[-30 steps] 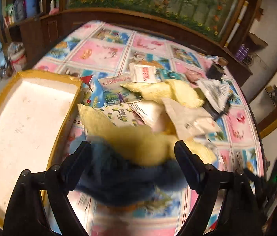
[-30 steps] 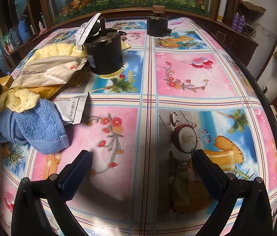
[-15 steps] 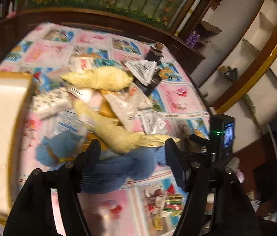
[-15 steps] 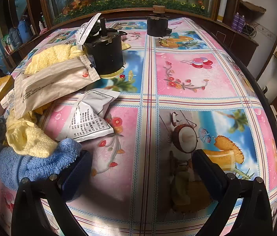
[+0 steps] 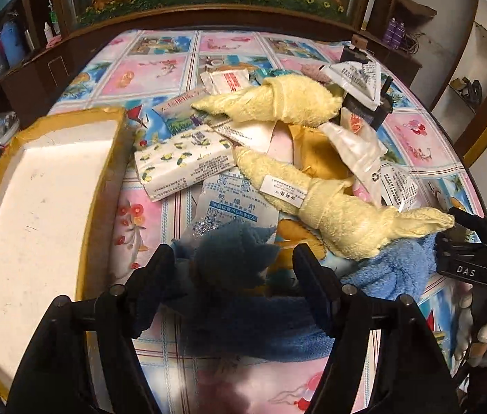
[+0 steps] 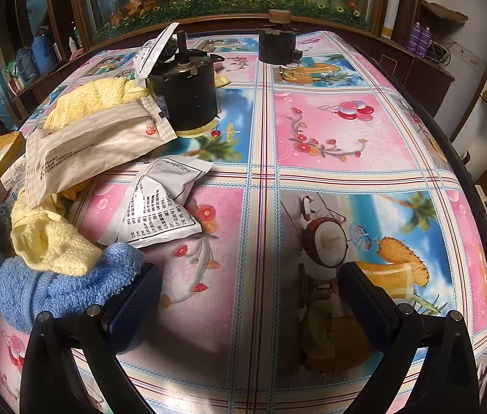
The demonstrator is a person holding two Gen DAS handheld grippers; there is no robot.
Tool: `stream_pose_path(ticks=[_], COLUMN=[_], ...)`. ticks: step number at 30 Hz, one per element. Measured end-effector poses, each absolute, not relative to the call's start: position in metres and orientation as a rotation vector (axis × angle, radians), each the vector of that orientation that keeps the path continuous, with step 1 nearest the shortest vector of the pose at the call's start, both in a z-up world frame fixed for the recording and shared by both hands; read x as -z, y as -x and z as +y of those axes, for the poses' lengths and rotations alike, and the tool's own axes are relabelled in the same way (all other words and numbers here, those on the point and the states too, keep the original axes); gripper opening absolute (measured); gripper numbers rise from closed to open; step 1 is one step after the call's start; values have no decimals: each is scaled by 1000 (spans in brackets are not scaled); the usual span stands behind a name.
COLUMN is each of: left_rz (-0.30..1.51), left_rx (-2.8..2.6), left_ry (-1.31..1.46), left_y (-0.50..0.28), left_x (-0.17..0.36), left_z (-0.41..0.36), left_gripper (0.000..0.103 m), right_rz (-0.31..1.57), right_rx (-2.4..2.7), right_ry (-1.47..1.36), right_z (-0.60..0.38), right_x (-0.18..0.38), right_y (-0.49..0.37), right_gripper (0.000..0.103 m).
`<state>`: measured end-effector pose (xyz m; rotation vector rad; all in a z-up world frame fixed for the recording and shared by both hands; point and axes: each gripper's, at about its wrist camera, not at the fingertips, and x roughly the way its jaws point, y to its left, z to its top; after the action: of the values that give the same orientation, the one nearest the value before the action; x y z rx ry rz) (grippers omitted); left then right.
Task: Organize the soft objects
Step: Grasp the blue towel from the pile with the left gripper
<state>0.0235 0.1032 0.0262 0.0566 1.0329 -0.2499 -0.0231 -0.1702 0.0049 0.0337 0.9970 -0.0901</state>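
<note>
Swinging back over the pile, your left gripper straddled the blue towel unclamped beside the empty tray, while your right gripper idled agape.

foam tray cropped left, blue towel half-hidden

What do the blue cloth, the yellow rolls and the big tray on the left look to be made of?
Blue cloth: looped terry, matte and fuzzy, likely cotton towel. Yellow rolls: the same nubbly terry; one carries a sewn-in printed label. Tray: white, dull, faintly pitted inside, probably foam, its rim wrapped in glossy yellow-brown tape. The left gripper stands open around a bunch of the blue cloth.
</note>
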Motion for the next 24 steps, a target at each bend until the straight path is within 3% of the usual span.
stream_pose_path(ticks=[2, 3, 5, 12, 14, 21, 24], left_rz=[1038, 1028, 1008, 847, 802, 691, 682], left_rx=[221, 220, 253, 314, 334, 345, 306], left_ry=[-72, -62, 21, 169, 206, 318, 328], left_y=[-25, -23, -15, 23, 32, 62, 65], left_x=[-21, -24, -35, -89, -101, -134, -137], left_z=[106, 108, 118, 136, 142, 177, 197], left_gripper=[41, 39, 21, 20, 20, 20, 20], right_rz=[997, 997, 996, 1007, 961, 714, 775], right_rx=[91, 92, 97, 132, 131, 18, -261], right_ry=[-33, -33, -36, -44, -85, -28, 48], right_z=[-170, -170, -169, -171, -175, -146, -106], right_x=[-5, -5, -5, -7, -20, -100, -108], right_y=[23, 23, 24, 25, 35, 78, 68], right_gripper=[103, 103, 103, 102, 95, 96, 96])
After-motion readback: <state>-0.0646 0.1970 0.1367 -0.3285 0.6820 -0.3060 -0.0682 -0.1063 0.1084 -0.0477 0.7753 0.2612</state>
